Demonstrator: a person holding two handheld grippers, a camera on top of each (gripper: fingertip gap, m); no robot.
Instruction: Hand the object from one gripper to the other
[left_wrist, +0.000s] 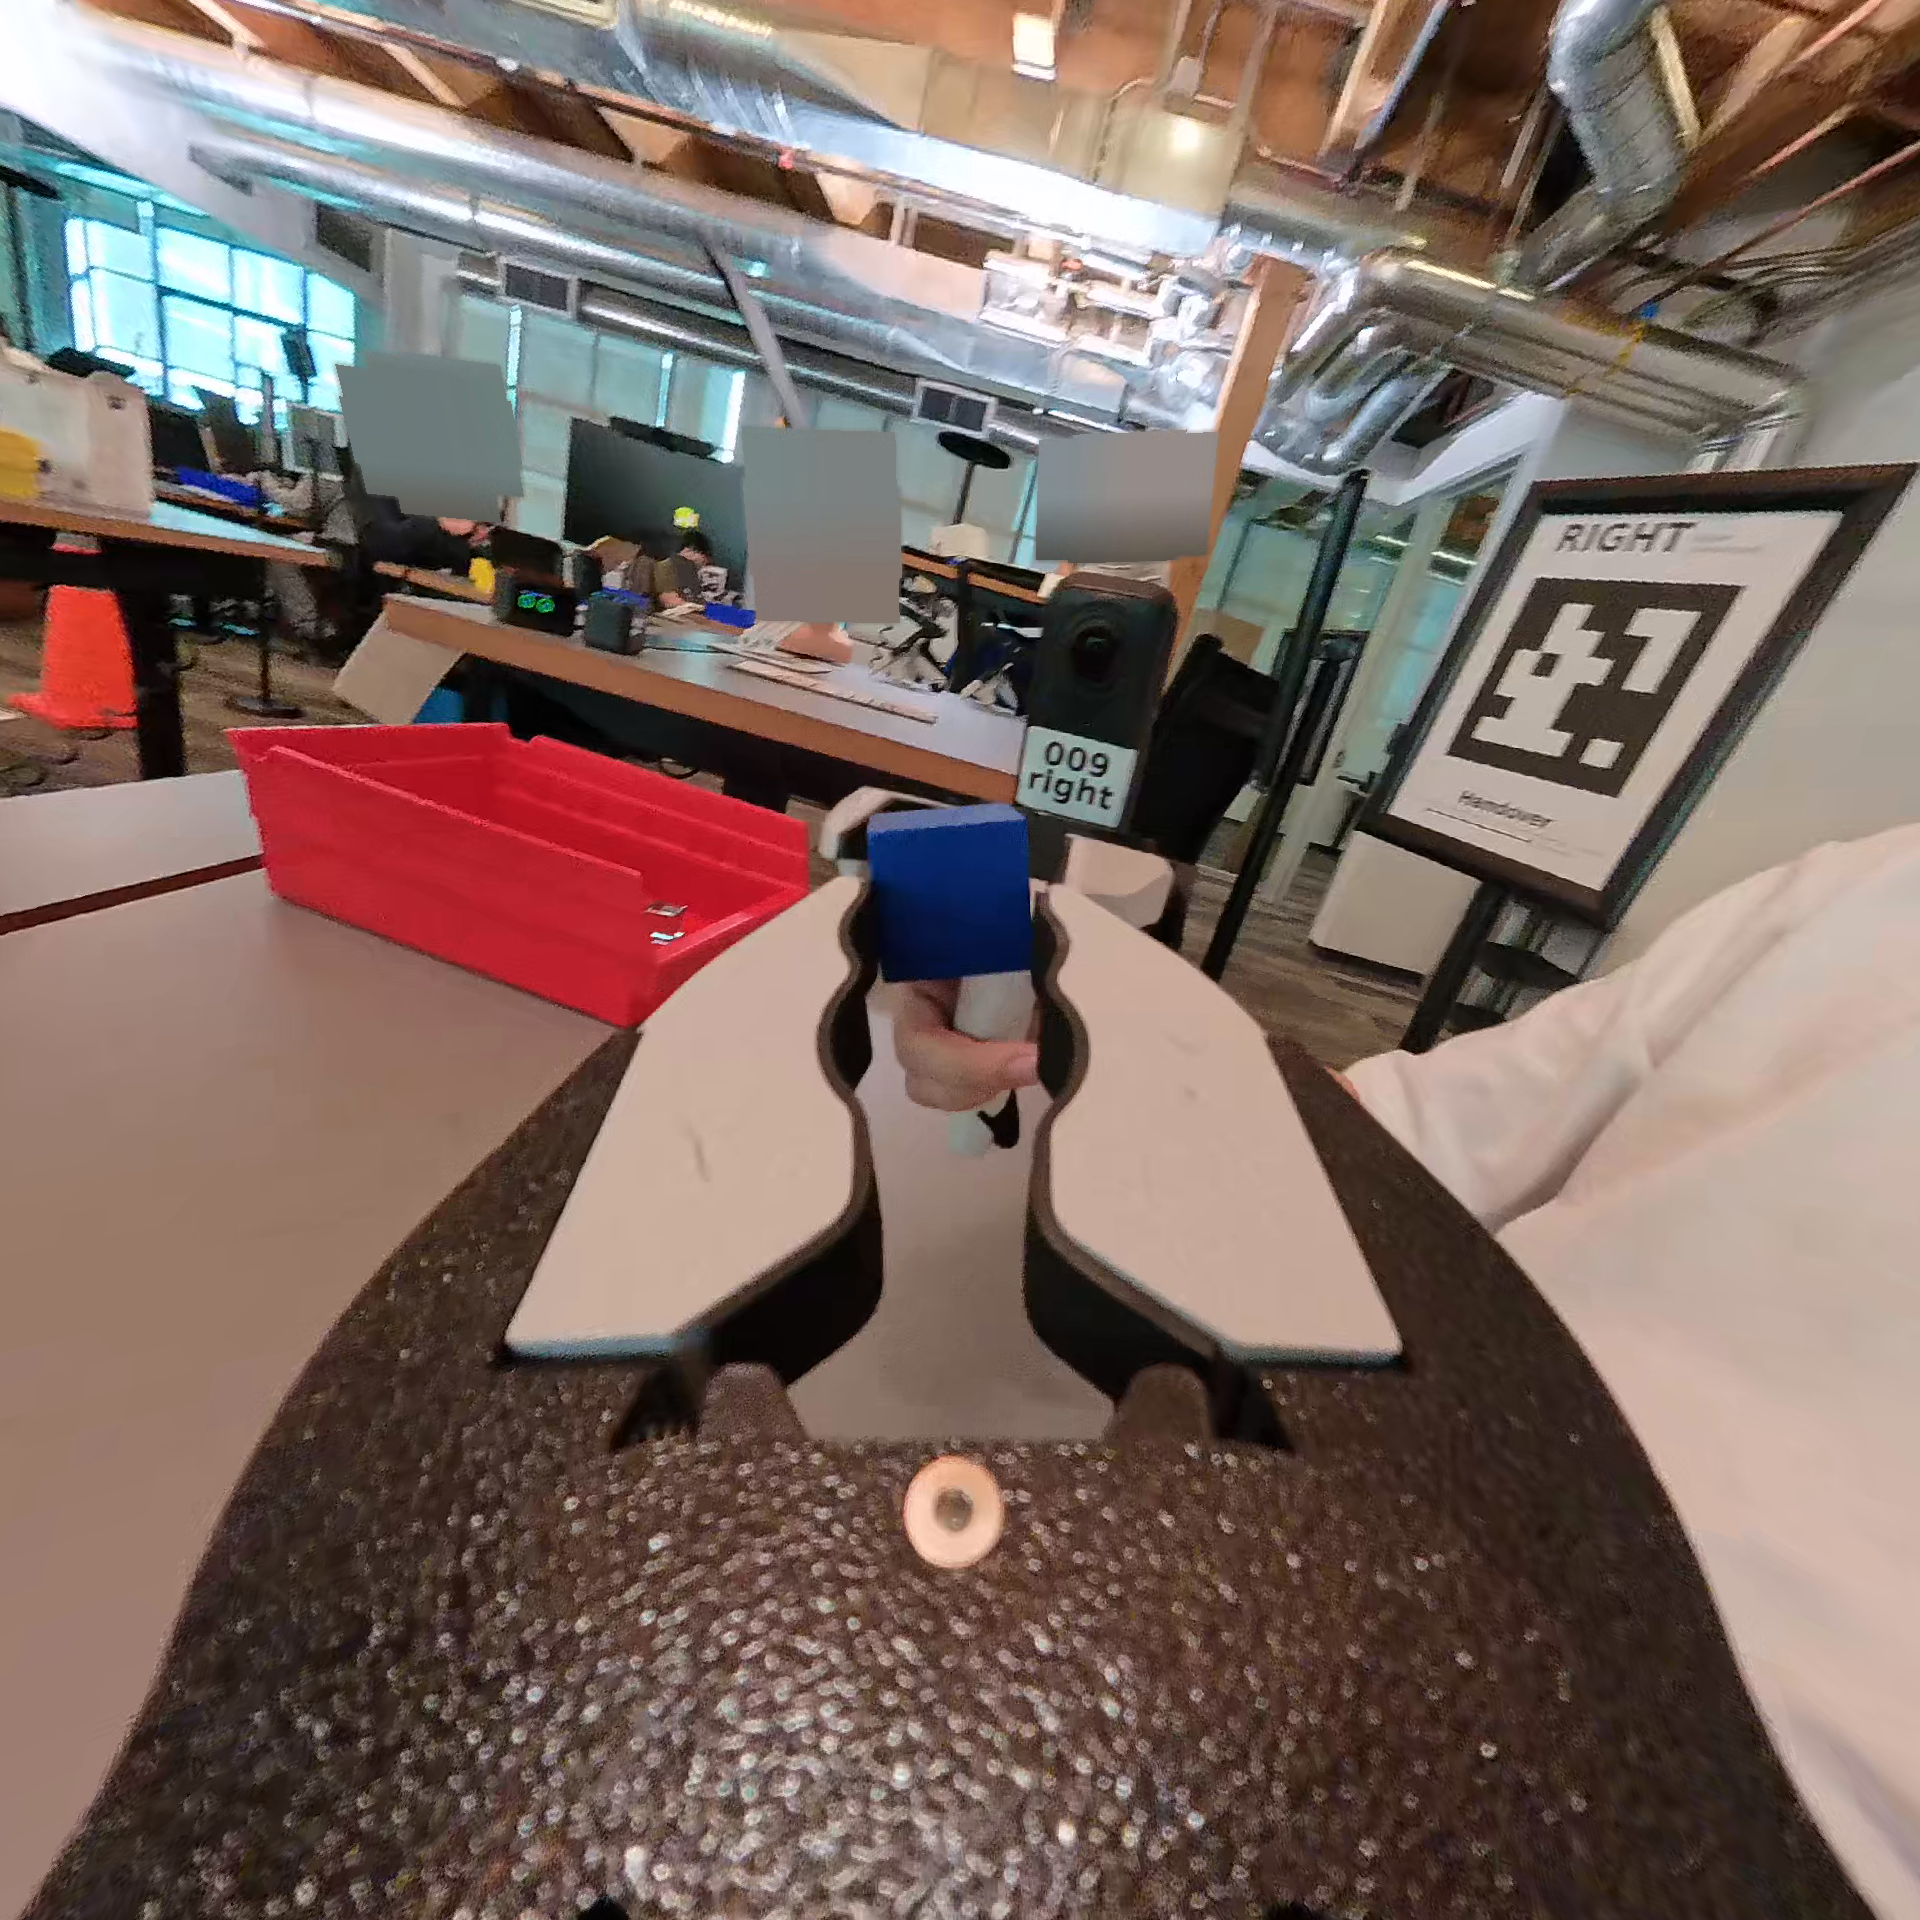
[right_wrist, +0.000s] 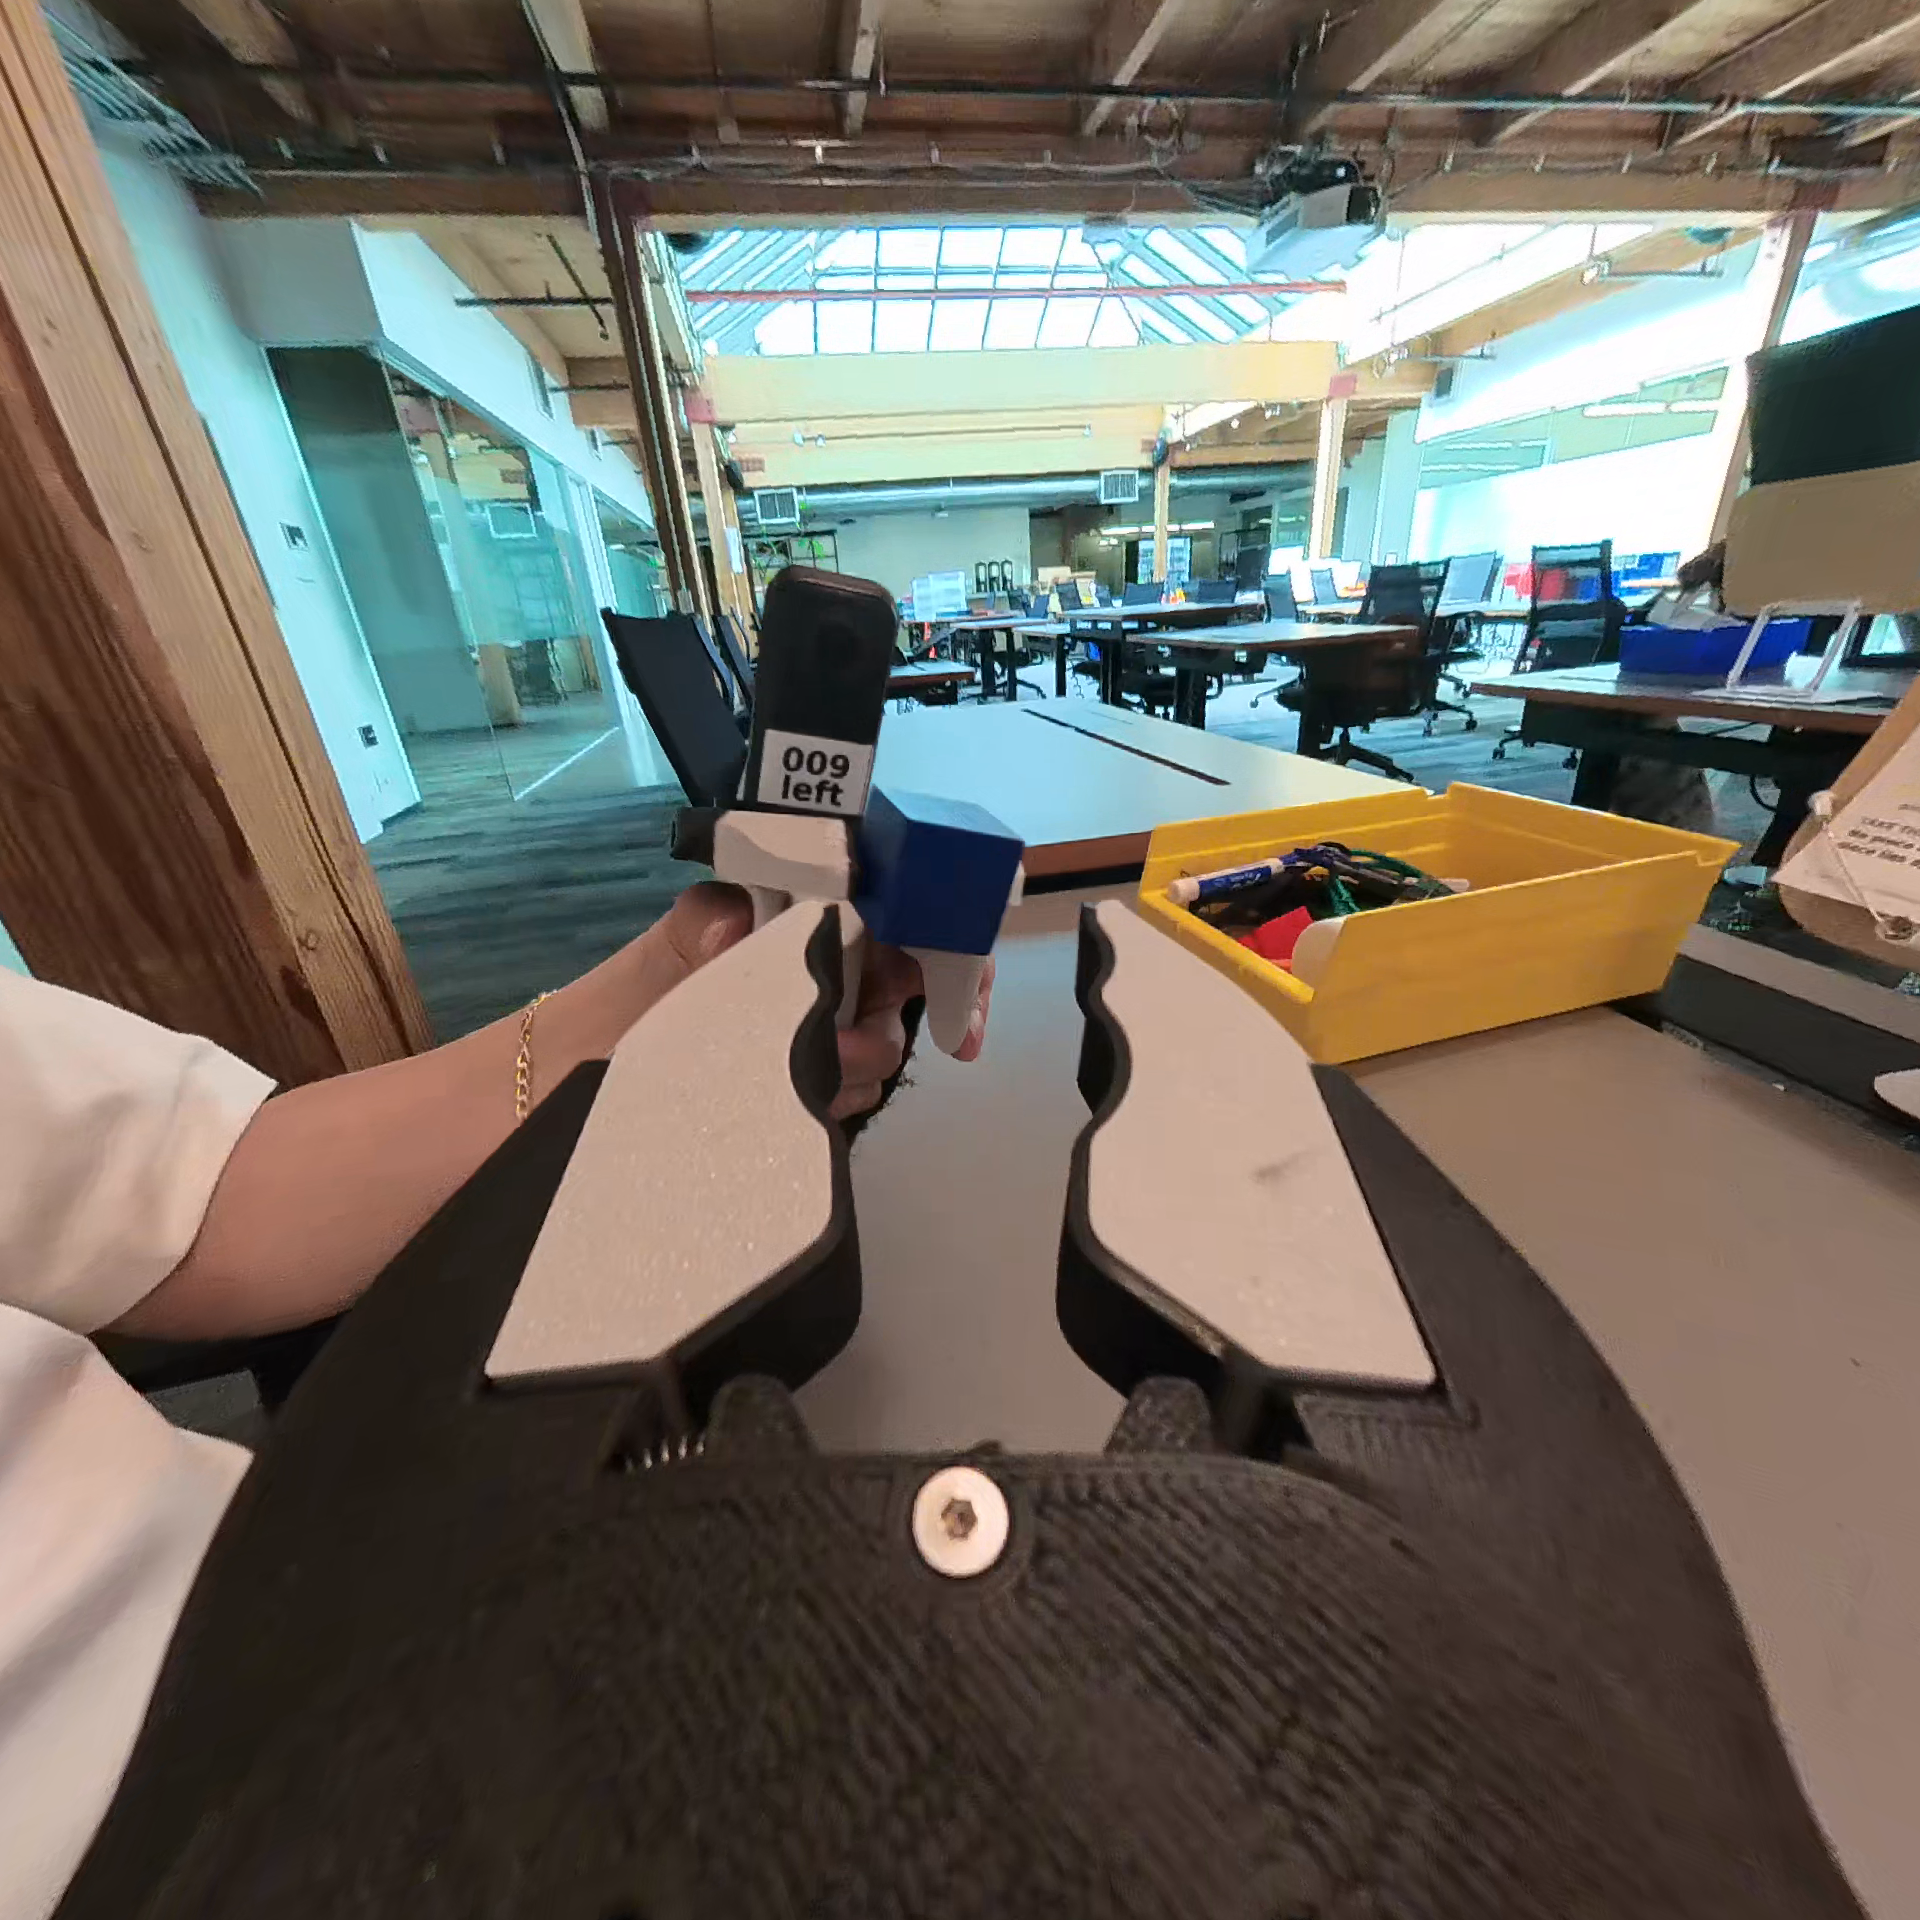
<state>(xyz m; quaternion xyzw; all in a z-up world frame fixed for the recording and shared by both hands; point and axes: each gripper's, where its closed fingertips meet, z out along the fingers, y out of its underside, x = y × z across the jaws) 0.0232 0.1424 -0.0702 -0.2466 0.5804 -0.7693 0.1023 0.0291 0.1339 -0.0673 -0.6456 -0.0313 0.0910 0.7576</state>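
A blue block (left_wrist: 948, 894) is held in the air over the grey table (left_wrist: 208, 1091). My left gripper (left_wrist: 945, 909) is shut on it, with both fingertips against its sides. In the right wrist view the same block (right_wrist: 940, 883) sits at the tips of my right gripper (right_wrist: 961, 925), close to that gripper's left finger. My right gripper is open and empty and faces the left one. The left gripper's white fingers (right_wrist: 784, 852) and camera show behind the block, with a hand below them. The right gripper's white fingers (left_wrist: 1117, 873) show behind the block in the left wrist view.
A red bin (left_wrist: 499, 842) stands on the table to the left. A yellow bin (right_wrist: 1455, 966) with markers and small items stands to the right. A framed marker sign (left_wrist: 1600, 686) stands on the far right. A white sleeve (left_wrist: 1662, 1143) lies close by.
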